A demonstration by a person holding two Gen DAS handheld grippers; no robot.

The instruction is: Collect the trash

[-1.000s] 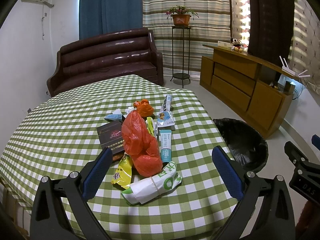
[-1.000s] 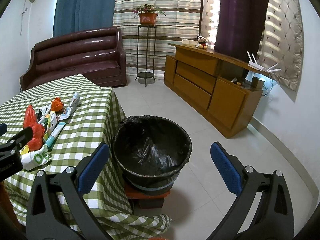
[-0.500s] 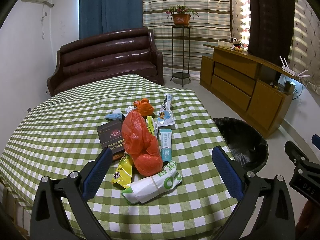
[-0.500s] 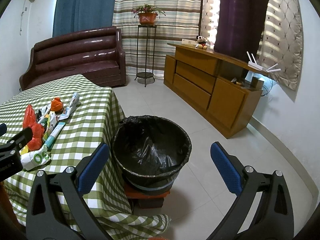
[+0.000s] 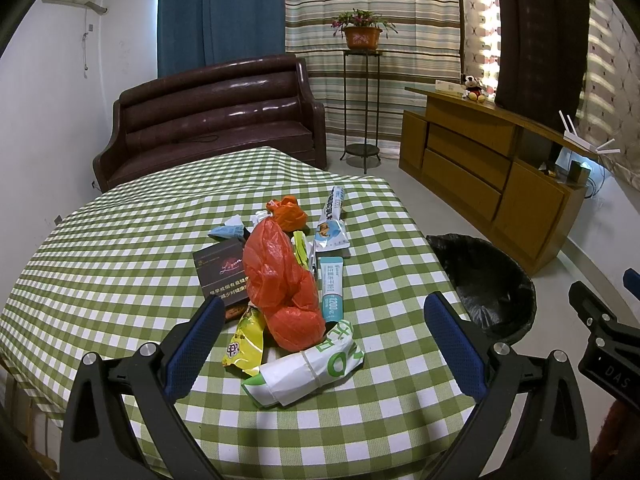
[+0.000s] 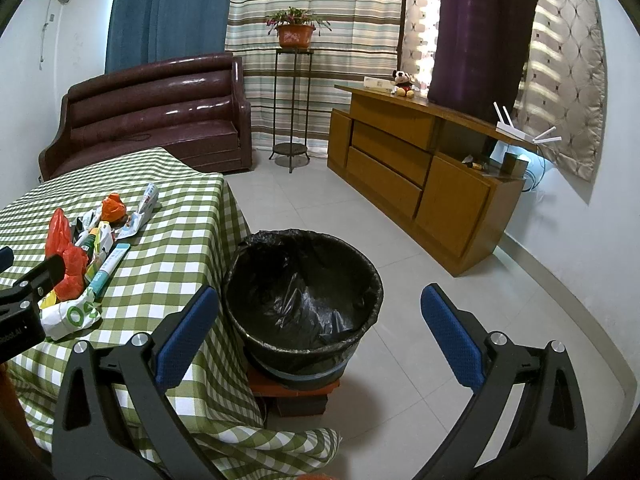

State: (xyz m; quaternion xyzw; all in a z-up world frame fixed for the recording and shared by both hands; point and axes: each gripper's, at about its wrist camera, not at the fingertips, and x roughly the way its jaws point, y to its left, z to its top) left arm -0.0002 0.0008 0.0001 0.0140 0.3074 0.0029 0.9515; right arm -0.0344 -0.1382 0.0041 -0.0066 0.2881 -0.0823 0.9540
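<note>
A heap of trash lies on the green checked table (image 5: 120,248): a red plastic bag (image 5: 280,276), a white and green wrapper (image 5: 308,364), a yellow packet (image 5: 246,344), a teal tube box (image 5: 331,286), a dark box (image 5: 222,270) and an orange bag (image 5: 290,214). My left gripper (image 5: 322,326) hangs open just short of the heap, nothing between its fingers. A bin lined with a black bag (image 6: 302,292) stands on the floor by the table's right edge. My right gripper (image 6: 320,322) is open above the near side of the bin.
A brown sofa (image 5: 208,120) stands behind the table. A wooden sideboard (image 6: 420,172) runs along the right wall, and a plant stand (image 6: 294,100) is by the striped curtain. Tiled floor (image 6: 420,320) lies around the bin. The bin (image 5: 486,280) also shows in the left wrist view.
</note>
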